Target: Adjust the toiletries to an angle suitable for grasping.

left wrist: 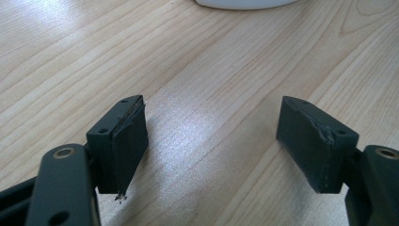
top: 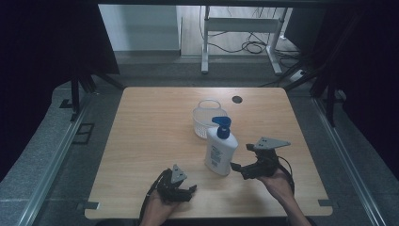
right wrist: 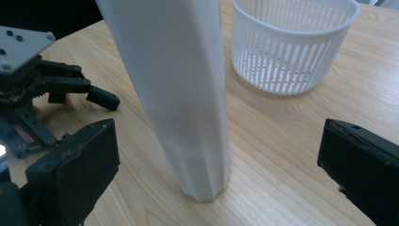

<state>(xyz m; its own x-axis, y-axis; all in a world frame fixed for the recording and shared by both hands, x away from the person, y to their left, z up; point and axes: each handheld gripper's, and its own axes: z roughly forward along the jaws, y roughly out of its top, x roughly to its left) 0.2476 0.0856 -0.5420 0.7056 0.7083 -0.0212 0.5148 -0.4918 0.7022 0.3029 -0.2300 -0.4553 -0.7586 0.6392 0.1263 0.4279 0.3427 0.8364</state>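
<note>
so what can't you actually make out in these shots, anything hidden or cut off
- Print on the pump bottle: too small to read in the high view.
- The bottle's top: cut off by the upper edge in the right gripper view.
- Inside of the white basket: hidden by its own wall there; its far rim is cut off.
- White object in the left gripper view: cut off at the top edge, so unidentifiable.

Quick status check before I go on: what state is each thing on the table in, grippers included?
Pump bottle: upright on the table, blue pump on top, not gripped.
White basket: upright behind the bottle, looks empty.
Left gripper: open, low over bare wood.
Right gripper: open, jaws either side of the bottle, apart from it.
</note>
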